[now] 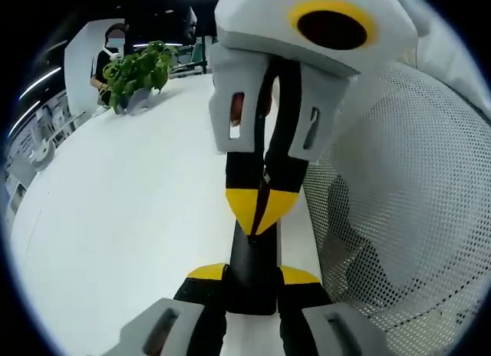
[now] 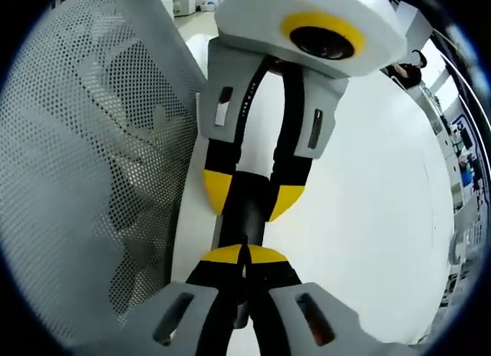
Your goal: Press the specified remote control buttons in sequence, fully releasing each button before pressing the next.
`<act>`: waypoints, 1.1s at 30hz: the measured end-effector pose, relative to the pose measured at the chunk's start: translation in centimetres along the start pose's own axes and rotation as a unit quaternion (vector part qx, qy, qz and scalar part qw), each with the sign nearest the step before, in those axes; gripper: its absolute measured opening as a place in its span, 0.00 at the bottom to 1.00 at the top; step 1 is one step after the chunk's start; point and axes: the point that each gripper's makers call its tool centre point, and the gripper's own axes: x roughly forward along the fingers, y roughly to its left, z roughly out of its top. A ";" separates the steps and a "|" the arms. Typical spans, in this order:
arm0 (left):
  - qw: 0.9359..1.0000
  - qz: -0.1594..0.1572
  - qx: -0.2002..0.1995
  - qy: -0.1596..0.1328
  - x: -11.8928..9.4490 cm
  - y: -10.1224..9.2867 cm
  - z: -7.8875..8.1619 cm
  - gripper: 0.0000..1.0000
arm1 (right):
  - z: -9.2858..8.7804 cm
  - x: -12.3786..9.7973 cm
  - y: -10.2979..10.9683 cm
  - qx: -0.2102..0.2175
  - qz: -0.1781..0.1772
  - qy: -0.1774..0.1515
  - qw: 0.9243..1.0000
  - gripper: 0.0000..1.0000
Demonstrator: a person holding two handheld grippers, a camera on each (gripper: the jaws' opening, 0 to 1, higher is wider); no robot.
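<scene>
The slim black remote control [image 1: 252,268] runs toward 12 o'clock, gripped in the left hand-held gripper [image 1: 253,275]; the clenched right hand-held gripper [image 1: 261,210] (tips down) meets it.

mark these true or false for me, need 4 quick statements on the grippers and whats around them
1. The left gripper holds the black remote between its jaws. True.
2. The right gripper has its jaws spread wide. False: its yellow tips are shut together, pointing down at the remote.
3. A green plant stands on the white table. True.
4. The mesh panel beside the grippers is black. False: it is white and perforated.
</scene>
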 end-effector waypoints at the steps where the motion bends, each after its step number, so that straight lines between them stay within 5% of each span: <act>1: 1.000 0.000 0.000 0.000 0.0 0.0 0.0 0.24 | 0.0 0.0 0.0 0.001 0.004 0.003 1.000 0.00; 6: 1.000 0.000 -0.002 -0.001 0.0 0.0 0.0 0.24 | 0.0 0.1 0.2 -0.076 -0.005 0.018 0.997 0.00; 10: 1.000 -0.001 -0.001 -0.001 0.0 0.0 0.0 0.24 | 0.0 0.2 0.4 -0.155 -0.033 0.043 0.986 0.00; 17: 1.000 0.000 0.000 0.000 0.0 -0.1 0.0 0.24 | -0.1 0.0 0.2 -0.083 -0.026 0.009 0.996 0.00; 21: 1.000 0.000 0.000 0.000 0.0 -0.1 0.0 0.24 | -0.1 0.0 0.1 -0.004 -0.009 -0.017 1.000 0.00; 33: 1.000 -0.001 -0.002 -0.002 -0.1 -0.2 0.1 0.24 | 0.4 0.4 0.0 -0.020 0.010 -0.011 1.000 0.00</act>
